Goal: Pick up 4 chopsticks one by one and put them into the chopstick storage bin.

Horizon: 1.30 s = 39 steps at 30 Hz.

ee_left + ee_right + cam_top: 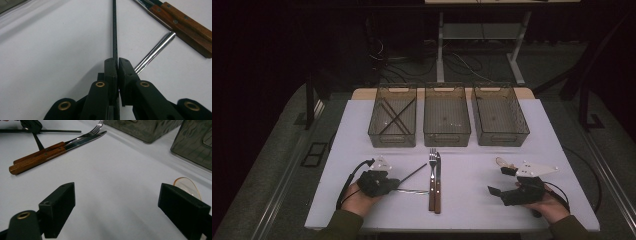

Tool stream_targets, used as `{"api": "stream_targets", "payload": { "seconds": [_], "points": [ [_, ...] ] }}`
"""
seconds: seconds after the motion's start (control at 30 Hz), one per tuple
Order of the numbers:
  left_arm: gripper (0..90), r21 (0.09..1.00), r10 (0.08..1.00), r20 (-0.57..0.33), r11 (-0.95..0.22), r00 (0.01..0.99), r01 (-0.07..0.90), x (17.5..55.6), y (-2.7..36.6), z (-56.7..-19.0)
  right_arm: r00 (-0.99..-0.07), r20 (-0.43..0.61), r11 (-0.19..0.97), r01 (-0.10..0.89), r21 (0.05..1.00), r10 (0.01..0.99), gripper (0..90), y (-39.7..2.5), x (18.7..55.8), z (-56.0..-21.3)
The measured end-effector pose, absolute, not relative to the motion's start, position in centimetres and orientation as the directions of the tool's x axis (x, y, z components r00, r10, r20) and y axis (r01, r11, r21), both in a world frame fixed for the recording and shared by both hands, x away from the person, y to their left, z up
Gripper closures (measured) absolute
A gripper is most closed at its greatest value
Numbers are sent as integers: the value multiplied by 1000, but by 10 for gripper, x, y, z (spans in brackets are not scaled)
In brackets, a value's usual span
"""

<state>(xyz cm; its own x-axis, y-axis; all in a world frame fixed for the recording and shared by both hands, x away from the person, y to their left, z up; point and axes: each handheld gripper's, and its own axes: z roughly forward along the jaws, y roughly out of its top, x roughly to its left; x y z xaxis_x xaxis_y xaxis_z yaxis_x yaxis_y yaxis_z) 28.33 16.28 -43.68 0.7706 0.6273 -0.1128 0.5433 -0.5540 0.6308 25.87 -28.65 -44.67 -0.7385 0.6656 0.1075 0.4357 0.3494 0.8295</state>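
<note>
My left gripper (pixel 395 181) rests on the white table (pixel 472 210) left of centre. Its jaws are shut on a thin black chopstick (pixel 114 30), which runs up and right toward the cutlery (pixel 414 172). A shiny metal rod (pixel 155 53) lies just right of the jaws, flat on the table (pixel 412 190). A fork (pixel 432 172) and a knife (pixel 438 180) with wooden handles lie side by side at the centre. My right gripper (pixel 500 181) stands open at the right, nothing between its jaws (pixel 117 202). A clear amber spoon (pixel 187 186) lies by its right jaw.
Three smoky plastic bins stand in a row at the back: the left bin (pixel 392 132) holds crossed black chopsticks, and I see nothing in the middle bin (pixel 447 134) or the right bin (pixel 501 135). Bare tabletop lies between the cutlery and my right gripper.
</note>
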Motion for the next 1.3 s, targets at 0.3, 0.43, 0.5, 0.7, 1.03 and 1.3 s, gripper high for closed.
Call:
{"api": "stream_targets", "payload": {
  "seconds": [0.3,0.43,0.5,0.7,1.03,1.3],
  "points": [
    [857,640,628,-123,-542,768,545,283,164,-431,-740,108,350,435,830,664,140,-286,259,-447],
    [856,652,631,-124,-530,766,542,283,166,-428,-741,109,351,436,829,663,140,-285,258,-446],
    [856,658,629,-125,-527,768,538,284,167,-426,-742,108,353,435,828,662,140,-285,258,-447],
    [856,674,624,-127,-516,771,529,285,169,-423,-744,104,356,432,829,660,140,-284,258,-447],
    [856,700,628,-143,-482,765,526,285,170,-417,-746,104,358,431,828,658,140,-284,259,-448],
    [856,717,625,-154,-463,766,522,286,171,-411,-745,105,358,433,827,658,140,-284,259,-448]
  ]
}}
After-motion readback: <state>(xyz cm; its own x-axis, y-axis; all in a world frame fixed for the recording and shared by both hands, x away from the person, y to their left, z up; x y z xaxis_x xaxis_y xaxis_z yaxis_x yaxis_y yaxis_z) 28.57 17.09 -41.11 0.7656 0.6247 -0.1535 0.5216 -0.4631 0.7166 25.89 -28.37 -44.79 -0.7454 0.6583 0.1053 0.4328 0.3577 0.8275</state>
